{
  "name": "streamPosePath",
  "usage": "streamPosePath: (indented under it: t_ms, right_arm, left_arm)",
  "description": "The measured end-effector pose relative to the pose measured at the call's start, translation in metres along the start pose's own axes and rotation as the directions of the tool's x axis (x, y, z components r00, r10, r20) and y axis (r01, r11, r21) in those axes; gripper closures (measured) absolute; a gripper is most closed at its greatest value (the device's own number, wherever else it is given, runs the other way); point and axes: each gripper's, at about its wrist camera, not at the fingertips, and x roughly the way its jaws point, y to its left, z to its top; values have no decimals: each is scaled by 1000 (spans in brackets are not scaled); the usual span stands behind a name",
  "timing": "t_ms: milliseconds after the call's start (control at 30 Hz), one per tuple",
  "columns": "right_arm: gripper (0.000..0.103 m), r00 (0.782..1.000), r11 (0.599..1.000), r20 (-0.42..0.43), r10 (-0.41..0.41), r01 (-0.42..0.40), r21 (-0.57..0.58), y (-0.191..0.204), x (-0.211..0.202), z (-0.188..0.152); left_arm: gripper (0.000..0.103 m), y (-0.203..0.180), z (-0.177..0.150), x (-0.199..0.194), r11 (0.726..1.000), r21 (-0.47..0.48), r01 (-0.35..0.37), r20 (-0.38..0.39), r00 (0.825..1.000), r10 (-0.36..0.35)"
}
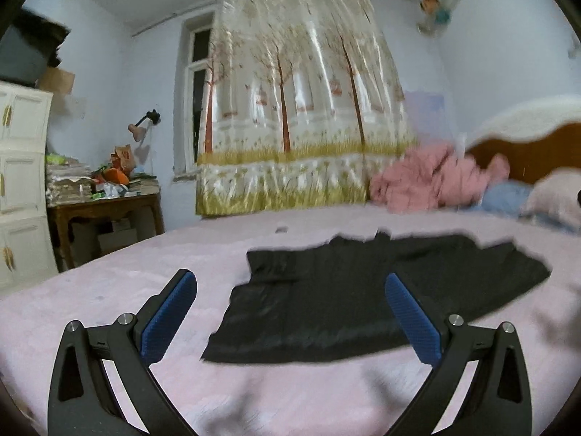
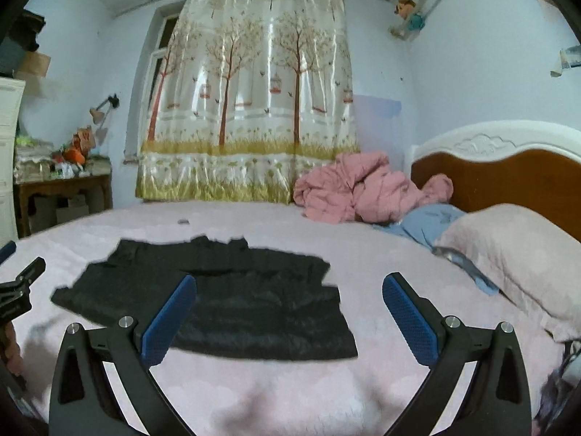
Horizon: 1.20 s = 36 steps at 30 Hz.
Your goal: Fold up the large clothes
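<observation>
A dark grey garment [image 1: 337, 298] lies spread flat on the pink bed [image 1: 109, 290]; it also shows in the right wrist view [image 2: 232, 301]. My left gripper [image 1: 290, 298] is open and empty, held above the near edge of the garment, its blue pads [image 1: 170, 319] wide apart. My right gripper [image 2: 288, 298] is open and empty, above the garment's right part. The left gripper's side shows at the left edge of the right wrist view [image 2: 18, 287].
A crumpled pink quilt [image 2: 363, 189], a blue cloth [image 2: 425, 221] and a pillow [image 2: 515, 254] lie by the headboard [image 2: 508, 178]. A cluttered wooden table [image 1: 105, 203] and white cabinet [image 1: 21, 181] stand left. A tree-print curtain [image 2: 250, 109] hangs behind the bed.
</observation>
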Motion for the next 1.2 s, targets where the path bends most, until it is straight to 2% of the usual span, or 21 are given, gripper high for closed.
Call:
streamPosePath:
  t_ms: [100,167,267,333,400,500,533,600,667,733,767,867,900,967,1000,1033,1067,1100,1133,1167,1200]
  right_arm:
    - [0,996,999,-88,34,-32,24,-2,15,-14]
    - [0,989,993,-122,84,-73,92,-8,23,-23]
    - [0,980,976,-159,122,-90,196,-17,36,-33]
    - [0,975,965,-180,132,-85,247,-23,44,-40]
    - [0,971,955,-201,127,-65,290,-33,54,-45]
    - [0,974,961,-218,59,4,278,-48,73,-44]
    - [0,973,964,-226,45,17,265,-51,82,-41]
    - [0,948,982,-315,49,12,188,-60,117,-37]
    - [0,920,993,-385,76,-33,116,-64,149,-32]
    - [0,907,996,-416,62,-32,79,-69,178,-26]
    - [0,907,996,-416,66,-34,84,-72,192,-22]
    - [0,898,987,-429,101,-36,157,-83,236,-19]
    - [0,890,983,-443,112,-35,179,-85,251,-22]
    - [1,875,978,-467,129,-34,206,-88,275,-32]
    - [8,867,975,-478,137,-33,218,-88,283,-37]
    - [15,850,968,-499,169,-48,245,-90,290,-42]
    - [37,839,962,-507,199,-67,266,-90,293,-46]
    - [62,837,957,-502,217,-81,278,-90,294,-47]
    - [71,843,954,-485,232,-99,284,-89,291,-47]
    - [80,856,957,-468,221,-97,274,-87,287,-46]
    - [91,877,961,-434,204,-95,259,-86,280,-44]
  left_arm:
    - [0,0,-7,7,1000,2,28,-62,998,-28]
    - [0,3,-11,12,997,-31,68,-107,992,-71]
    - [0,5,-14,24,992,-78,97,-222,969,-112]
    - [0,12,-16,25,985,-121,126,-247,957,-153]
    - [0,20,-17,30,987,-129,94,-265,956,-126]
    - [0,39,-16,53,992,-129,13,-297,954,-51]
    - [0,46,-16,64,990,-141,5,-324,945,-51]
    - [0,62,-14,93,985,-170,0,-382,922,-66]
    - [0,74,-9,123,982,-188,35,-409,906,-110]
    - [0,82,-4,160,981,-188,56,-455,880,-137]
    - [0,85,-2,179,975,-205,81,-478,862,-172]
    - [1,85,-4,219,972,-220,83,-555,809,-194]
    - [1,82,-5,227,970,-219,107,-557,803,-214]
    - [1,74,-10,236,979,-173,107,-573,797,-188]
    - [1,70,-16,241,982,-155,107,-584,792,-179]
    - [9,68,-22,246,982,-153,110,-598,781,-180]
    - [19,66,-28,249,976,-166,138,-607,766,-211]
    - [43,65,-29,247,970,-177,164,-600,764,-239]
    - [58,66,-27,242,972,-170,159,-579,782,-229]
    - [67,68,-23,233,976,-159,147,-546,811,-211]
    - [82,69,-18,222,976,-155,155,-505,837,-213]
